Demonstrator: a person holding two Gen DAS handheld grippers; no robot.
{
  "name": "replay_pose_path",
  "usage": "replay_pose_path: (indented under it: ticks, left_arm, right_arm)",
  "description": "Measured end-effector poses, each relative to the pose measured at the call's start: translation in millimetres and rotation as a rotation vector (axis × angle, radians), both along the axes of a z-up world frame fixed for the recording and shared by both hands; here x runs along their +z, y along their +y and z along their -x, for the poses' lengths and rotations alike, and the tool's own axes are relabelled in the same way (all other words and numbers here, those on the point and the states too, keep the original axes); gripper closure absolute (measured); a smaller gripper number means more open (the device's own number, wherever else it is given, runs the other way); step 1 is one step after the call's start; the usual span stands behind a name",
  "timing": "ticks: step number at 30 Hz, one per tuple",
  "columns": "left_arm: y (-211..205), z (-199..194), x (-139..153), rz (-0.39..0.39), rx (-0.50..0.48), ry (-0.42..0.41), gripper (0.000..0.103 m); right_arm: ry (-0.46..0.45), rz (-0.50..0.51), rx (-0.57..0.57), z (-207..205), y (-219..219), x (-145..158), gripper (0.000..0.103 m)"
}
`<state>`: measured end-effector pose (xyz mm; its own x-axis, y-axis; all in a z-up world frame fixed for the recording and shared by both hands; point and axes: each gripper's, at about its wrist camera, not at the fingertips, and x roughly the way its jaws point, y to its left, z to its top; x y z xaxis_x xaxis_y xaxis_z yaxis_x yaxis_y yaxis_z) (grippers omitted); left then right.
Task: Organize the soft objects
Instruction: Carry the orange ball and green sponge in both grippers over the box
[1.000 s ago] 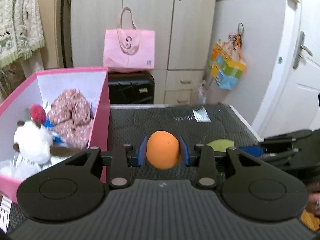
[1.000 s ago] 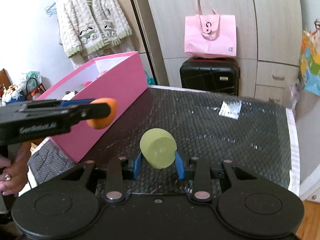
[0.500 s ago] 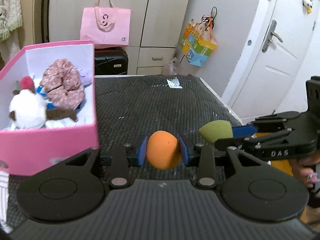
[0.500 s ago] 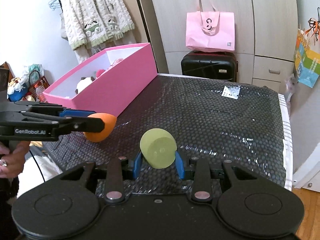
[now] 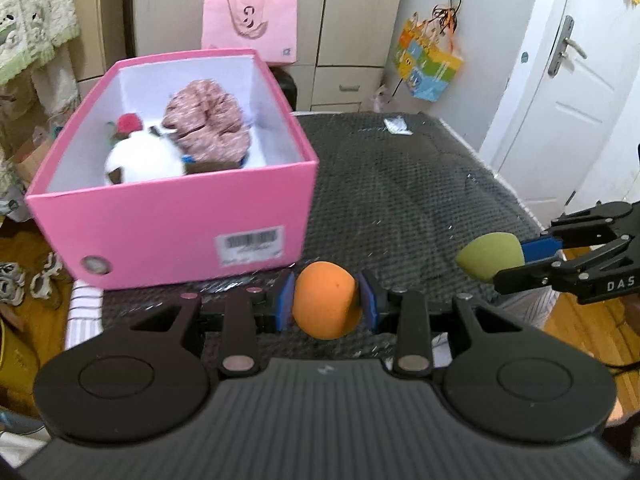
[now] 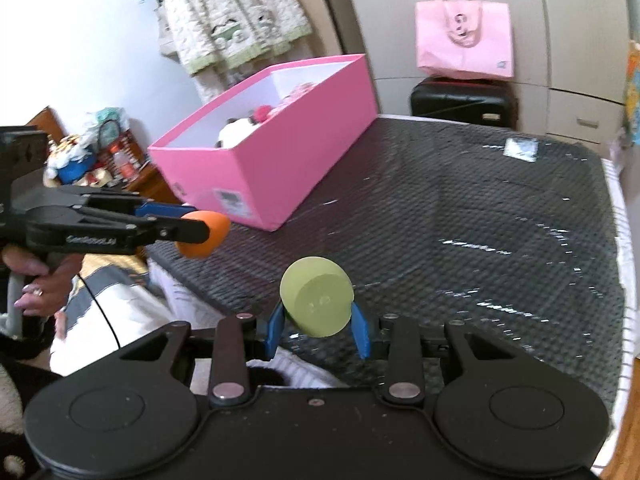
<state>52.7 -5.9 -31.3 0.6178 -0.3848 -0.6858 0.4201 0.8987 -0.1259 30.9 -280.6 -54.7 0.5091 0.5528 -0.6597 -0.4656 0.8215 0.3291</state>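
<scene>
My left gripper [image 5: 326, 306] is shut on an orange sponge [image 5: 325, 304], held above the near edge of the dark mat, in front of the pink box [image 5: 180, 216]. It also shows in the right wrist view [image 6: 200, 228]. My right gripper [image 6: 317, 322] is shut on a green sponge [image 6: 316, 302], held over the mat's near edge; it shows at the right of the left wrist view [image 5: 491, 257]. The box holds a white plush toy [image 5: 142, 160] and a pink knitted item [image 5: 206, 122].
The box stands on the left of the black textured mat [image 6: 460, 216]. A small white packet [image 5: 397, 126] lies at the mat's far end. A black suitcase [image 6: 464, 100] with a pink bag [image 6: 464, 40] stands behind, before cupboards. A white door [image 5: 560, 92] is at right.
Both grippers have pulled back toward the near end of the mat, each still holding its sponge. The pink box now lies further ahead of the left gripper.
</scene>
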Motion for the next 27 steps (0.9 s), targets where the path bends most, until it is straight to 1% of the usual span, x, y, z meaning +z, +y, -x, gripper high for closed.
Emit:
replay_pose_path:
  ticks: [4, 7, 9, 12, 15, 17, 19, 23, 27]
  left_arm:
    - [16, 4, 8, -0.036, -0.025, 0.030, 0.069]
    - [25, 6, 17, -0.050, -0.057, 0.049, 0.069]
    - [31, 7, 26, -0.044, -0.076, 0.046, 0.069]
    - [41, 10, 43, -0.022, -0.099, 0.004, 0.069]
    - [43, 10, 56, -0.038, -0.112, -0.062, 0.069]
    - [45, 5, 61, -0.032, -0.126, -0.074, 0.069]
    - [50, -2, 66, -0.009, -0.127, -0.088, 0.069]
    - [67, -21, 73, 0.026, -0.085, -0.127, 0.069]
    - [79, -49, 68, 0.051, -0.054, -0.120, 0.069]
  right_arm:
    - [0.014, -0.040, 0.055, -1, 16, 6, 0.062]
    - [-0.006, -0.045, 0.091, -2, 30, 17, 0.062]
    - [-0.026, -0.039, 0.107, -2, 39, 26, 0.062]
    - [-0.062, -0.031, 0.127, -5, 53, 40, 0.062]
    - [-0.093, -0.028, 0.146, -14, 66, 52, 0.062]
    - [-0.118, -0.016, 0.164, -24, 81, 60, 0.062]
    - [-0.157, -0.011, 0.179, -36, 96, 69, 0.062]
    - [-0.237, 0.013, 0.195, -56, 123, 81, 0.062]
    - [-0.262, 0.049, 0.188, -84, 147, 79, 0.061]
